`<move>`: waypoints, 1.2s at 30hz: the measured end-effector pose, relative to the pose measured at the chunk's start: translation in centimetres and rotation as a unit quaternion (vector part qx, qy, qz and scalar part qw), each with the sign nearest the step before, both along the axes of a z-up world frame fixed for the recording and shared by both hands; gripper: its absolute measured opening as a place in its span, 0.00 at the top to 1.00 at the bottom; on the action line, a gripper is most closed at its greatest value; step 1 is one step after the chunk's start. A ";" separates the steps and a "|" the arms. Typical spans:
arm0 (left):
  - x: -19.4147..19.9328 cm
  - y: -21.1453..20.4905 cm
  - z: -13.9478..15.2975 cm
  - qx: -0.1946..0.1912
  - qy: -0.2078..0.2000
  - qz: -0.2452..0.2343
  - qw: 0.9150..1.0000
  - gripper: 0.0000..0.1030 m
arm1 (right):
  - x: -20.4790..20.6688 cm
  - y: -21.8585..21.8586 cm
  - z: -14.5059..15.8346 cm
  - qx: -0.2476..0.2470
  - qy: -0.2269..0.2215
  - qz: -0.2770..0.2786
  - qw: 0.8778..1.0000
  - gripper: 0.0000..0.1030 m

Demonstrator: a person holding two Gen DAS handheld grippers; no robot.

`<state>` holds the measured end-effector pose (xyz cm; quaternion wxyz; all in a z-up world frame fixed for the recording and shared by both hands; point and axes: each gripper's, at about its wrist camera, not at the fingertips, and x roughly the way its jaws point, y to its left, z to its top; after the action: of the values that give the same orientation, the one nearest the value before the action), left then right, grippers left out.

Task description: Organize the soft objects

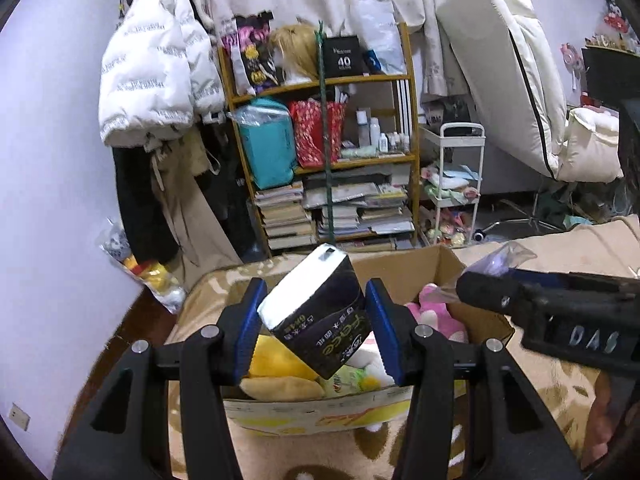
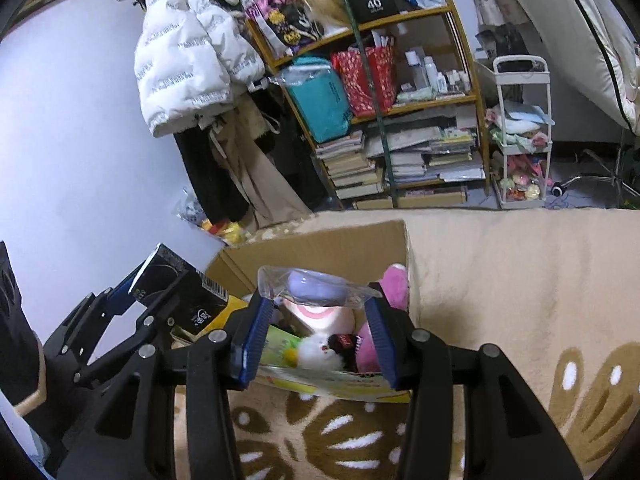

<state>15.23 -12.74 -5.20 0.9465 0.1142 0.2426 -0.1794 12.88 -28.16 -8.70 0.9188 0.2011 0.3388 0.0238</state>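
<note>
My left gripper (image 1: 316,304) is shut on a black-and-white tissue pack (image 1: 320,320), held tilted over an open cardboard box (image 1: 400,264). Inside the box lie a yellow plush (image 1: 276,360), a pink plush (image 1: 432,312) and other soft items. My right gripper (image 2: 320,300) is shut on a clear plastic packet (image 2: 316,286) with a lilac round pad inside, just above the box (image 2: 320,248) and its pink plush (image 2: 394,284). In the right wrist view the left gripper (image 2: 132,296) with the tissue pack (image 2: 176,292) is at the left. The right gripper (image 1: 480,292) enters the left wrist view from the right.
The box stands on a beige blanket (image 2: 520,280) with a brown pattern. Behind it are a wooden shelf (image 1: 320,140) full of books and bags, a white cart (image 1: 456,184), hanging coats (image 1: 160,80), a bag of toys (image 1: 152,272) on the floor and a leaning mattress (image 1: 500,60).
</note>
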 end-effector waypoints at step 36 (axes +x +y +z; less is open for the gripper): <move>-4.1 3.0 4.0 0.008 0.002 0.032 0.999 0.07 | -2.6 -0.4 2.1 -0.034 -0.005 -0.003 0.999 0.04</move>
<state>11.09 -9.74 -1.18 0.9505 0.1138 0.2491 -0.1471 10.30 -28.53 -6.63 0.9267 0.1709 0.3345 0.0104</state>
